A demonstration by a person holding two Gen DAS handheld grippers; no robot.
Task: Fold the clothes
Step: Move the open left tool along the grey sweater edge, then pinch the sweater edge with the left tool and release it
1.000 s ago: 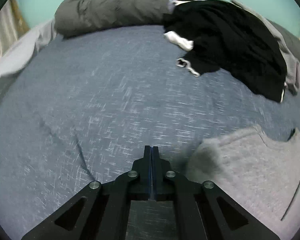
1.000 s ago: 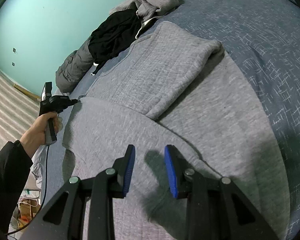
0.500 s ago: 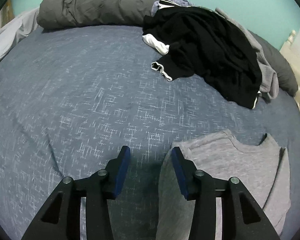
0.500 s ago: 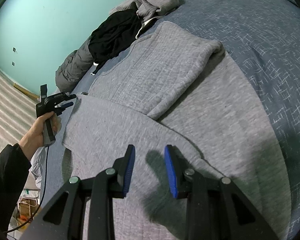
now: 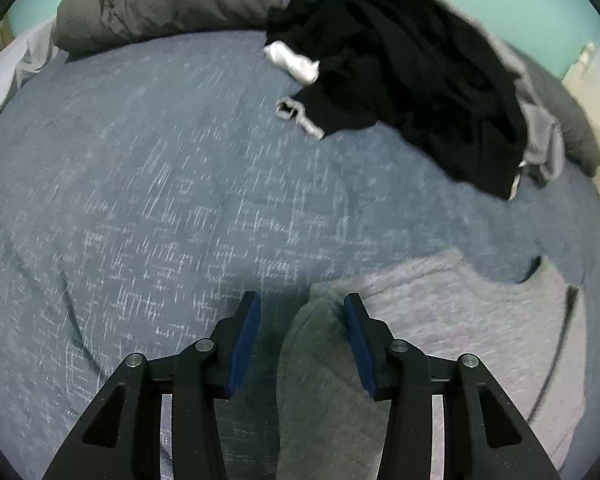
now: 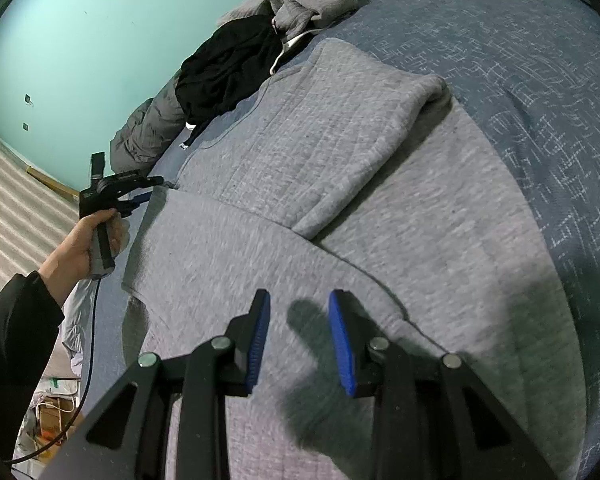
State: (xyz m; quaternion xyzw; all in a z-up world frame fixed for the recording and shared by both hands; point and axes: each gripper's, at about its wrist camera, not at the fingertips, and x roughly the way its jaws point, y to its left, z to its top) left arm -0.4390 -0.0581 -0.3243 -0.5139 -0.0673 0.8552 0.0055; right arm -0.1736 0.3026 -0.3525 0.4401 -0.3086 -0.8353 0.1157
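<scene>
- On the blue bedspread [image 6: 540,92], near its front edge, a grey sweatshirt [image 6: 420,216] is spread flat, one sleeve folded across.
- Left gripper [image 5: 300,340]: jaws wide apart, sweatshirt edge seen between them, nothing clamped.
- Right gripper [image 6: 299,338]: jaws apart above the sweatshirt, nothing gripped.
- Black garment [image 5: 412,68] is heaped at the far edge.

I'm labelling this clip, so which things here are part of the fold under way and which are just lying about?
In the job: grey sweatshirt, left gripper, right gripper.

Lying about: black garment, grey hoodie, dark grey duvet, blue bedspread.
</scene>
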